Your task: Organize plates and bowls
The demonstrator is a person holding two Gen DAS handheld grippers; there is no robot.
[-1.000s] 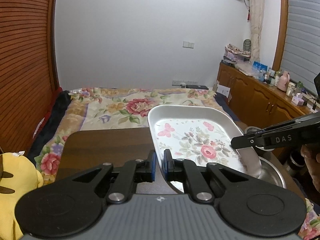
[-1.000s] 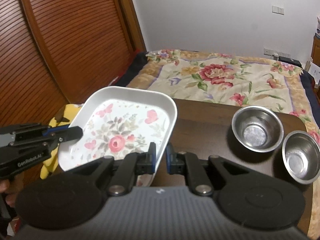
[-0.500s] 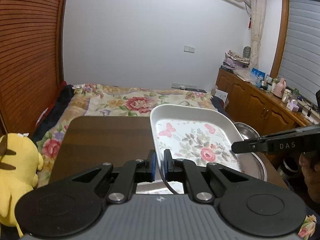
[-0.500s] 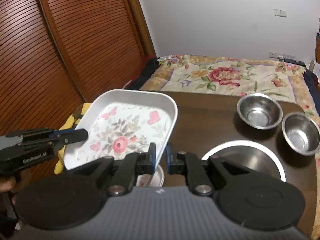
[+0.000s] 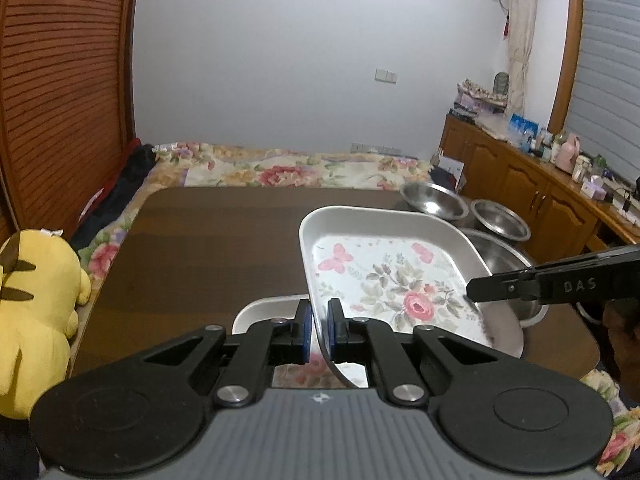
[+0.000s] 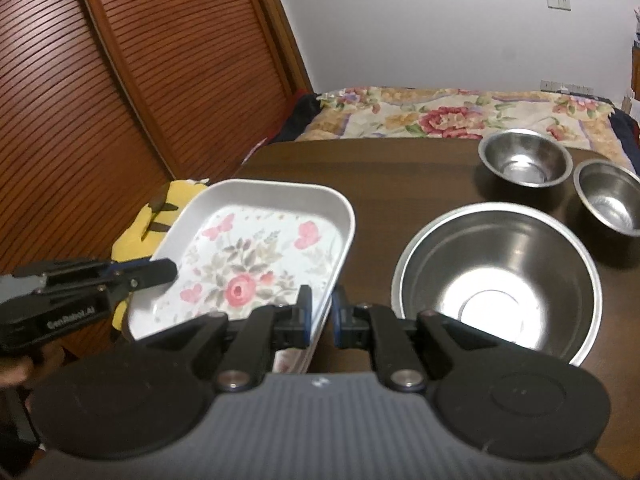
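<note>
A white rectangular plate with a rose and butterfly print [image 5: 384, 272] [image 6: 248, 256] hangs tilted just above the dark table. My left gripper [image 5: 319, 320] [image 6: 172, 270] is shut on its left rim. On the opposite rim my right gripper [image 6: 320, 312] [image 5: 472, 292] is shut too. Under it a second white plate [image 5: 260, 312] [image 6: 288, 360] lies on the table, mostly hidden. A large steel bowl [image 6: 496, 280] [image 5: 508, 264] stands to the right, with two small steel bowls [image 6: 524, 158] [image 6: 608, 204] behind it.
The brown table [image 5: 208, 248] has bare wood on its left and far parts. A yellow plush toy [image 5: 36, 300] sits off the left edge beside a slatted wooden door [image 6: 120, 100]. A flowered bed [image 5: 280, 168] lies beyond the table. A person's hand holds each gripper.
Both grippers have come down and back toward the near side of the table with the plate between them. The large bowl and the second plate underneath have come into view.
</note>
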